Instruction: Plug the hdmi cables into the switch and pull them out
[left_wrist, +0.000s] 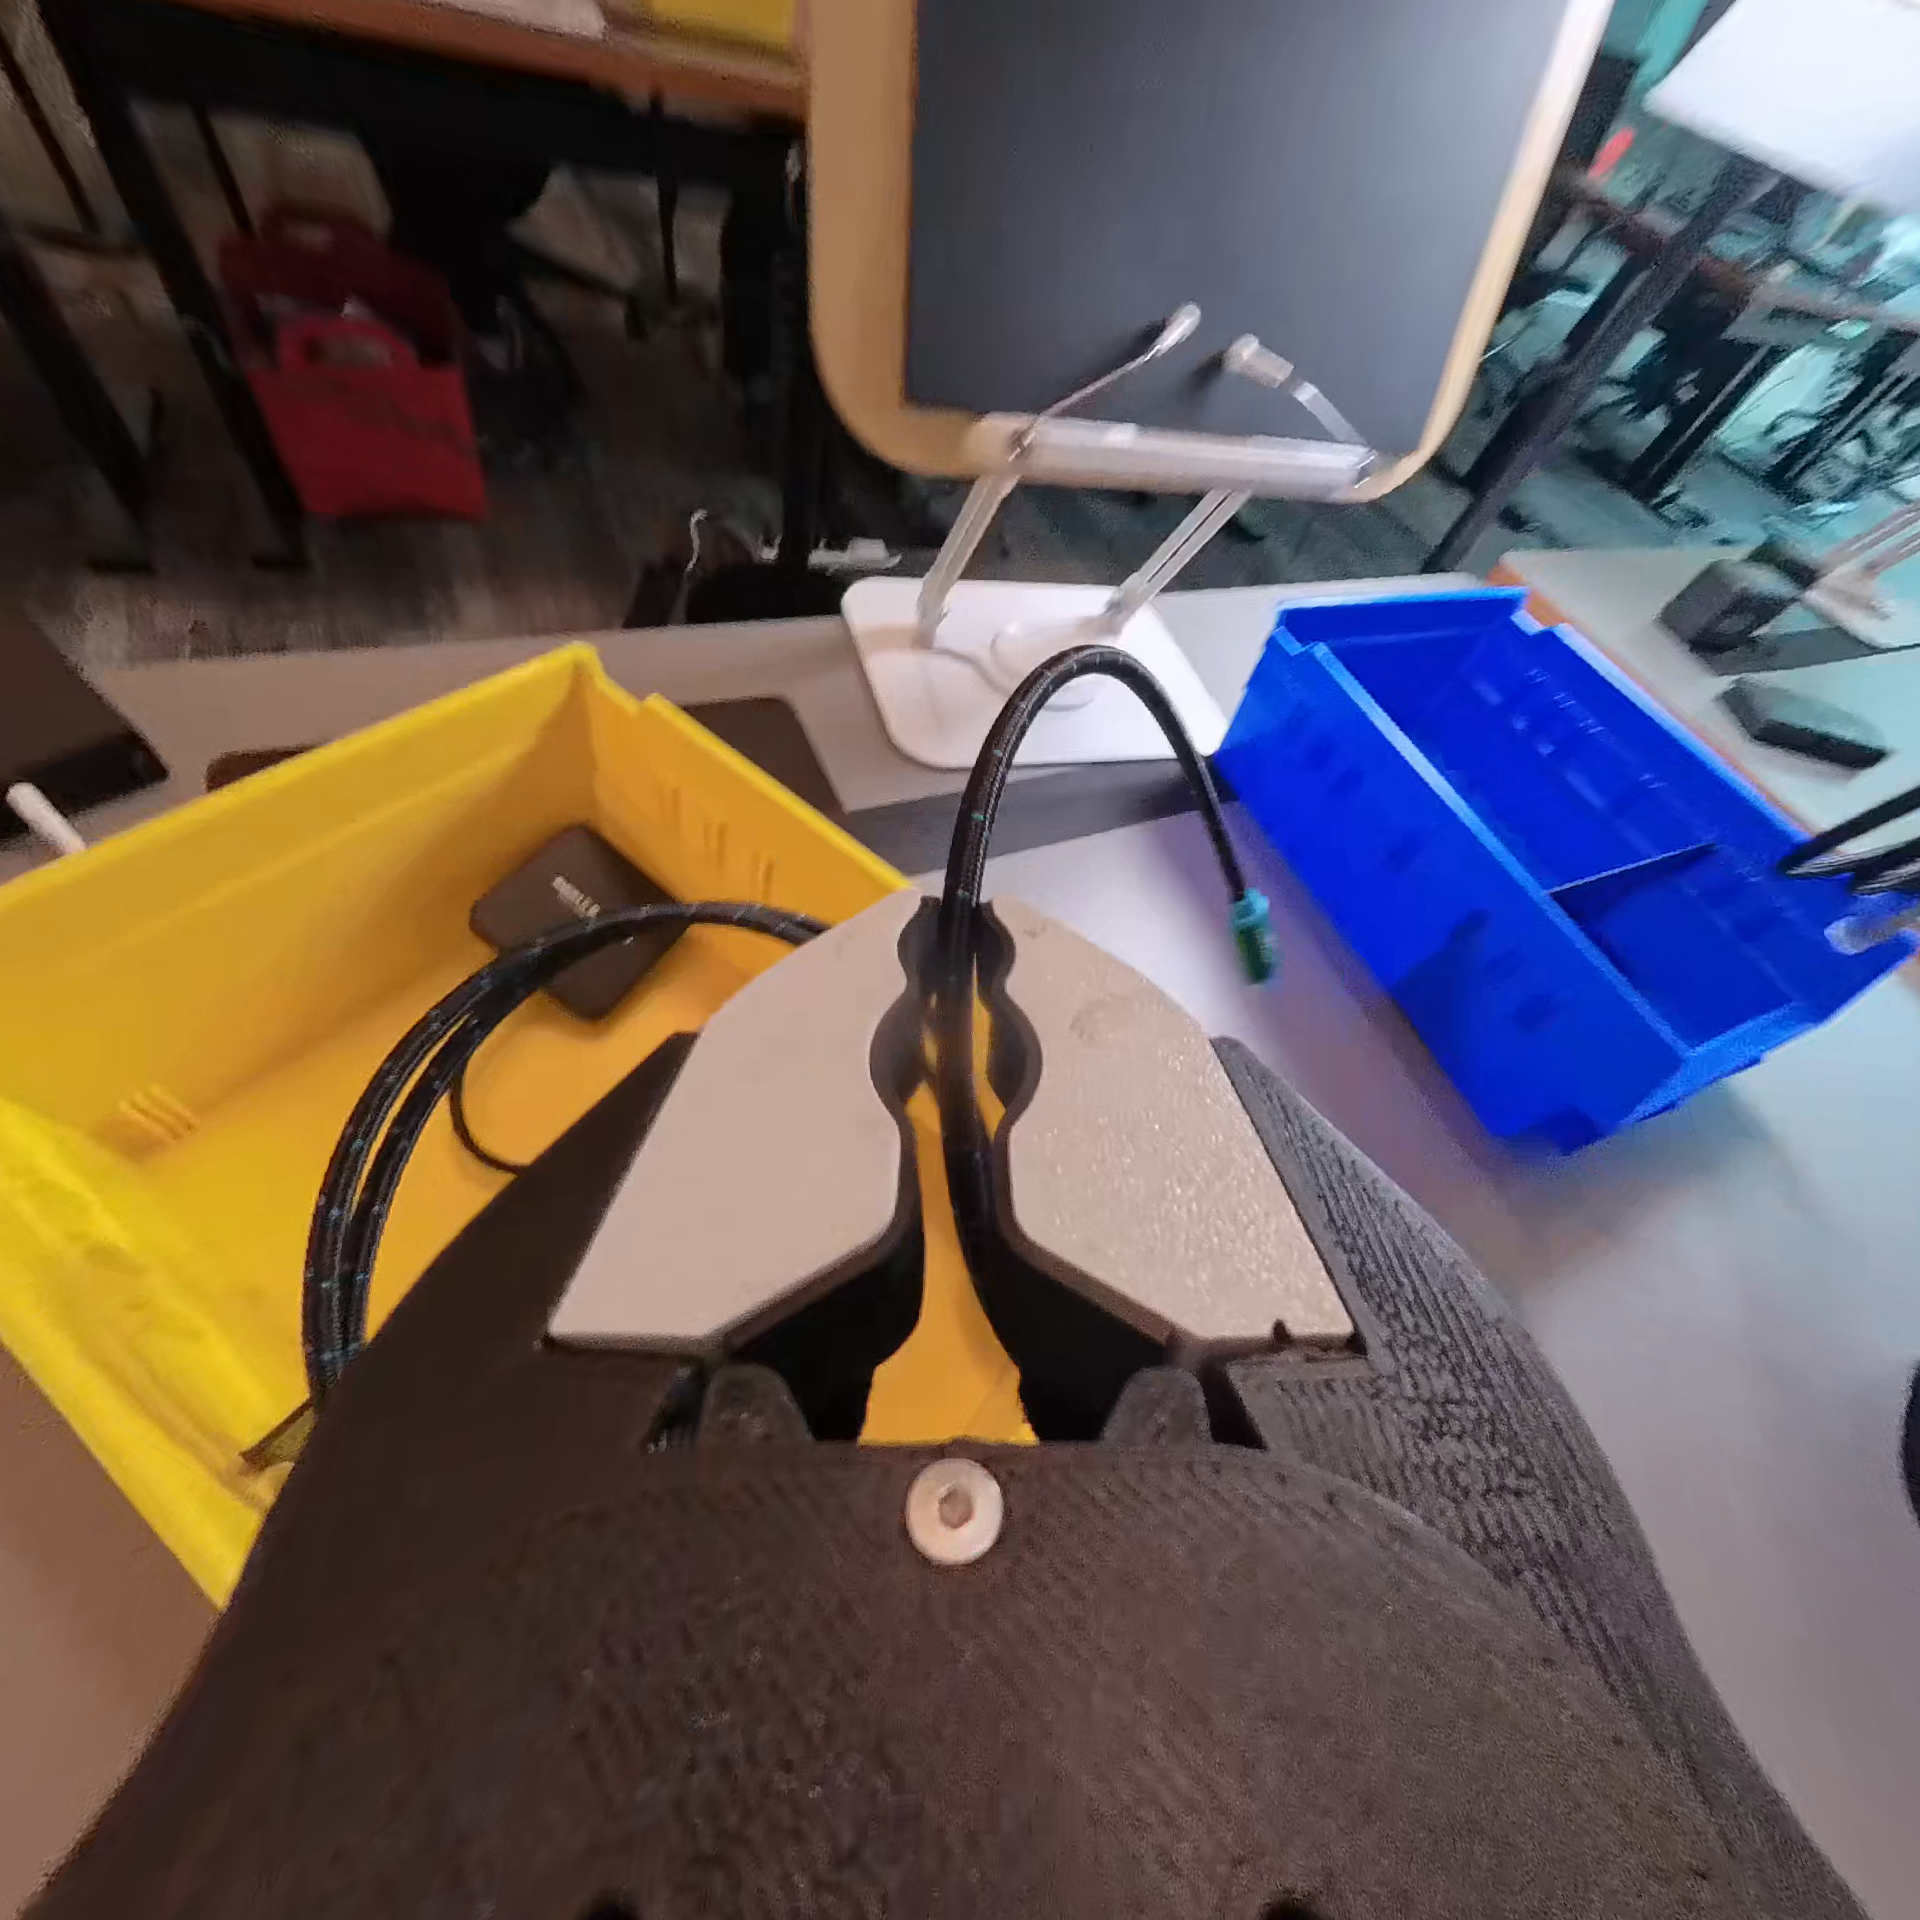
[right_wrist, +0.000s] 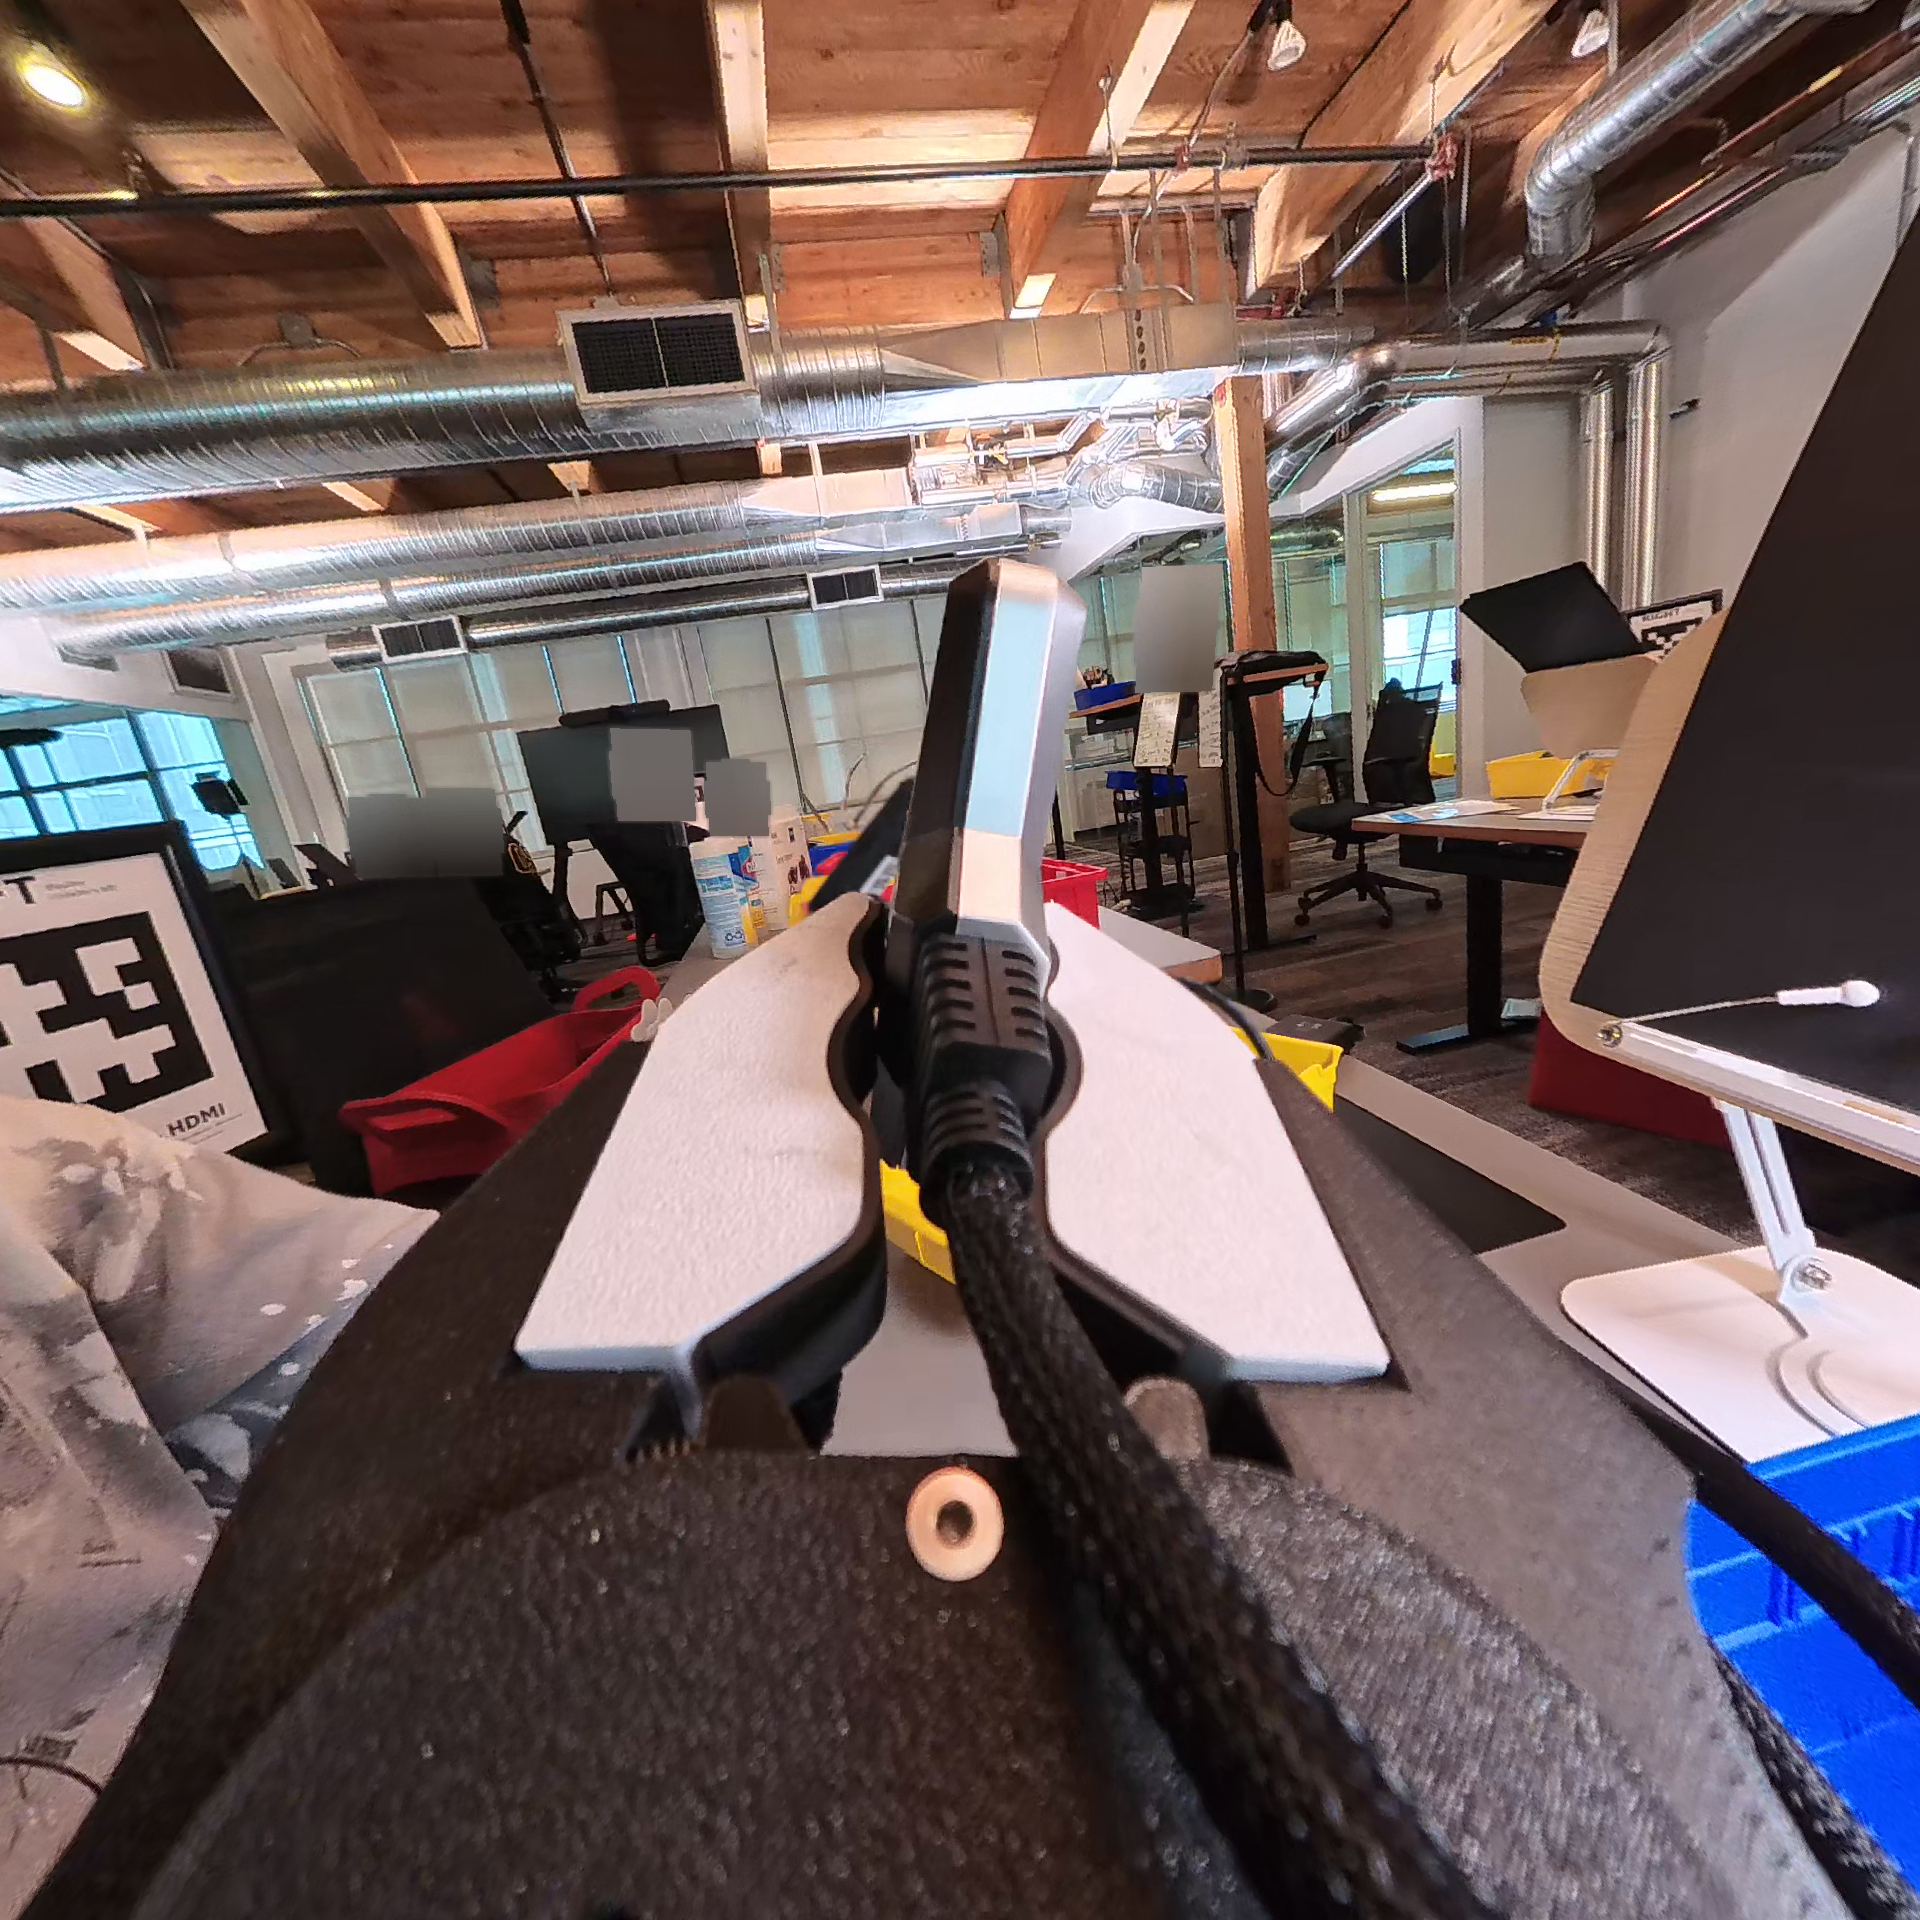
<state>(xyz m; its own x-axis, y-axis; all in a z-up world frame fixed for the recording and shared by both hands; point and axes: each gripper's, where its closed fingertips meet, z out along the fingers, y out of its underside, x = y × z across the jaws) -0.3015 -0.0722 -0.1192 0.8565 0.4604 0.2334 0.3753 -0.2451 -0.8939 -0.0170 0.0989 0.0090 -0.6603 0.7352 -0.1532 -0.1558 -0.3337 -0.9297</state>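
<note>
In the left wrist view my left gripper (left_wrist: 956, 920) is shut on a thin black braided cable (left_wrist: 1039, 686). The cable arcs up from the jaws and hangs down to the right, ending in a green plug (left_wrist: 1252, 935) above the table. Its other end coils into the yellow bin (left_wrist: 312, 831). In the right wrist view my right gripper (right_wrist: 961, 935) is shut on the black ribbed plug (right_wrist: 982, 1023) of a thick braided HDMI cable (right_wrist: 1101, 1455). A black and silver switch (right_wrist: 997, 748) stands up from that plug, lifted in the air.
The yellow bin holds a small flat black box (left_wrist: 577, 914). A blue bin (left_wrist: 1538, 862) lies to the right, and a dark board on a white stand (left_wrist: 997, 675) stands behind. The right wrist view shows a red basket (right_wrist: 499, 1091) and a person's sleeve (right_wrist: 125, 1299).
</note>
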